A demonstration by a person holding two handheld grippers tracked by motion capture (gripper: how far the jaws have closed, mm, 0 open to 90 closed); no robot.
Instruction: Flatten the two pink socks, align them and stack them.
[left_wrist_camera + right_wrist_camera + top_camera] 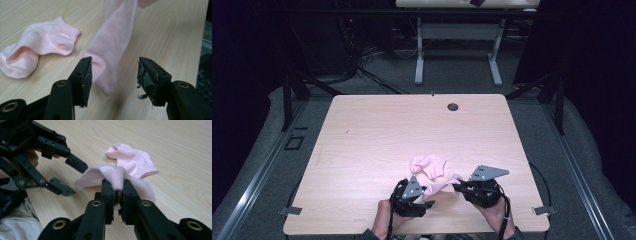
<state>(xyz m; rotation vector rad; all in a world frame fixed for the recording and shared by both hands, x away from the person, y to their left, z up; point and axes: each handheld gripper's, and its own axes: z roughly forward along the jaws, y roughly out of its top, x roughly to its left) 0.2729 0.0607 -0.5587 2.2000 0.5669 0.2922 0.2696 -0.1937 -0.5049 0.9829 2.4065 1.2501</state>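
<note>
A fold of the held pink sock (117, 178) is pinched between the closed jaws of the right gripper (117, 192). Its free end is flanked by the wide-open left gripper (113, 75), at nine o'clock of the right gripper. It is judged light, limp and best taken at an edge. A second sock (429, 166) lies at twelve o'clock on the table (377, 130).

The left hand-held gripper (113, 72) is held low with its jaws spread wide. The right hand-held gripper (117, 192) faces it, jaws pinched nearly together on a pink sock (112, 176).
</note>
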